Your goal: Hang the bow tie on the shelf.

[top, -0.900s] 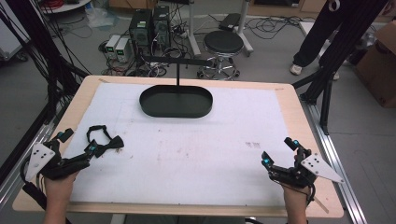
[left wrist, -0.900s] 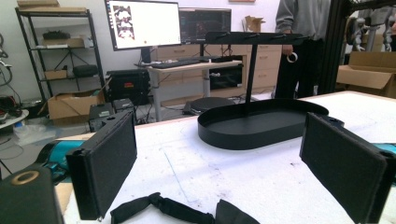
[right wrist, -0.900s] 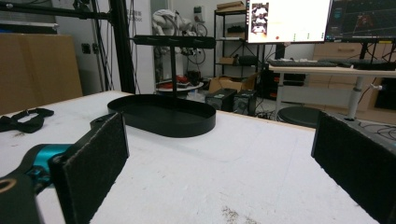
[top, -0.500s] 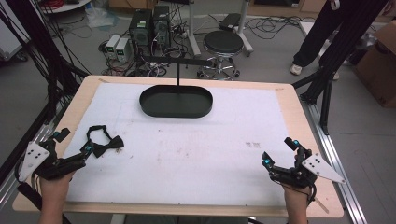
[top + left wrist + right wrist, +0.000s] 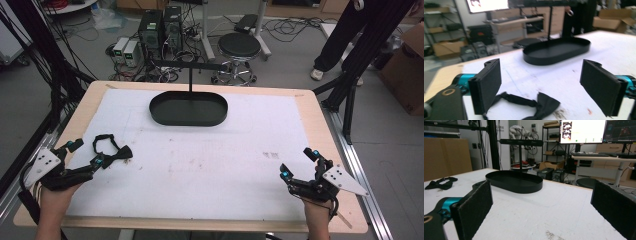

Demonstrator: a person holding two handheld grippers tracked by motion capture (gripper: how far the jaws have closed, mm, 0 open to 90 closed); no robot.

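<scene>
A black bow tie (image 5: 111,150) with its strap looped lies flat on the white sheet at the table's left. My left gripper (image 5: 89,153) stands open right at it, one fingertip touching the tie's near end. In the left gripper view the bow tie (image 5: 529,103) lies low between the two spread jaws of my left gripper (image 5: 544,85). A black oval tray (image 5: 189,109) with a T-shaped stand (image 5: 190,67) sits at the back centre. My right gripper (image 5: 299,163) rests open near the front right, holding nothing. From my right gripper (image 5: 541,207) the tray (image 5: 514,181) and bow tie (image 5: 441,182) lie ahead.
A white sheet (image 5: 215,160) covers the wooden table (image 5: 320,125). Behind the table stand a stool (image 5: 239,47) and computer boxes (image 5: 160,30) on the floor. A person's legs (image 5: 340,35) and a cardboard box (image 5: 407,70) are at the back right.
My left gripper has edged forward and right, closer onto the bow tie. The right gripper and the tray have stayed put.
</scene>
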